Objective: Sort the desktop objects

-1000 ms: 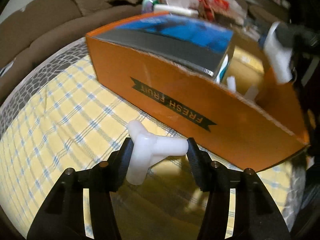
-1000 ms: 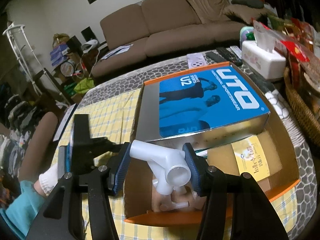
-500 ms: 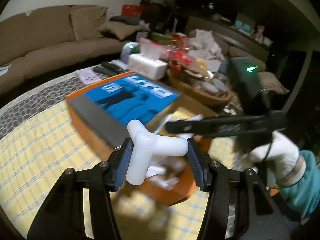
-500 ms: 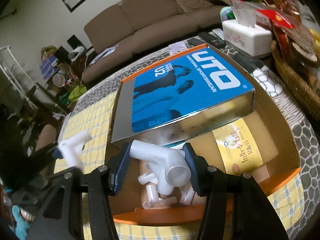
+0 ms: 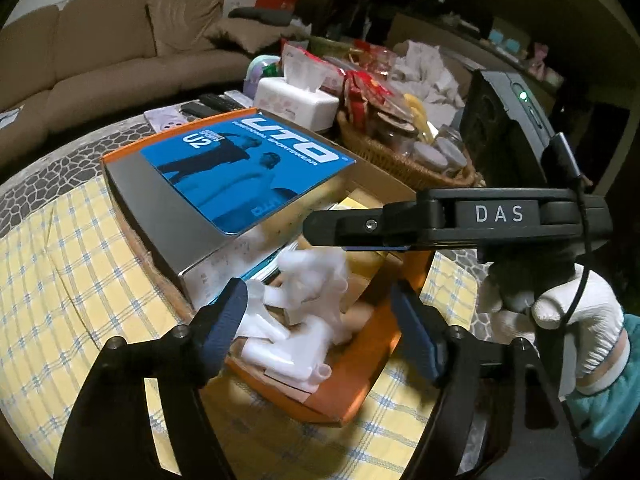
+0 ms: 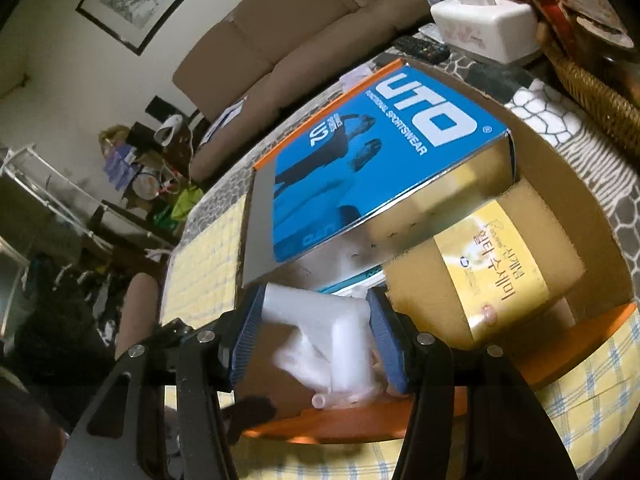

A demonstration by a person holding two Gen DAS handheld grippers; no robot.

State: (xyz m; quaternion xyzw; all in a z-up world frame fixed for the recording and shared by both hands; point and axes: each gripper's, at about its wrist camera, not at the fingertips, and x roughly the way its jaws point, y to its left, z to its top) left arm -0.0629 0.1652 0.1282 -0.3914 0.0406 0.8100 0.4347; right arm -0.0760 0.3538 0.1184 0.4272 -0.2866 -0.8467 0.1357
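Observation:
An orange cardboard box (image 5: 352, 384) (image 6: 360, 420) sits on the yellow checked cloth (image 5: 80, 280). It holds a blue UTO box (image 5: 248, 168) (image 6: 380, 152), a yellow-labelled carton (image 6: 500, 272) and a pile of white pipe fittings (image 5: 288, 344). My left gripper (image 5: 318, 292) hovers over that pile with its jaws opening wide. Nothing is pressed between them, and a blurred white fitting (image 5: 312, 276) lies loose below. My right gripper (image 6: 316, 300) (image 5: 320, 228) is over the box's near corner. Its jaws are opening, with a white elbow fitting (image 6: 320, 320) still touching both pads.
A white tissue box (image 5: 296, 100), remotes (image 5: 208, 108) and a wicker basket (image 5: 400, 160) of jars and snacks crowd the far side of the table. A white-gloved hand (image 5: 560, 312) holds the right gripper. A brown sofa (image 5: 100, 52) stands behind.
The left gripper rose from beside the box to above it and spread its jaws, and its white fitting dropped out. The right gripper rolled and sank toward the box corner, fitting still between its pads.

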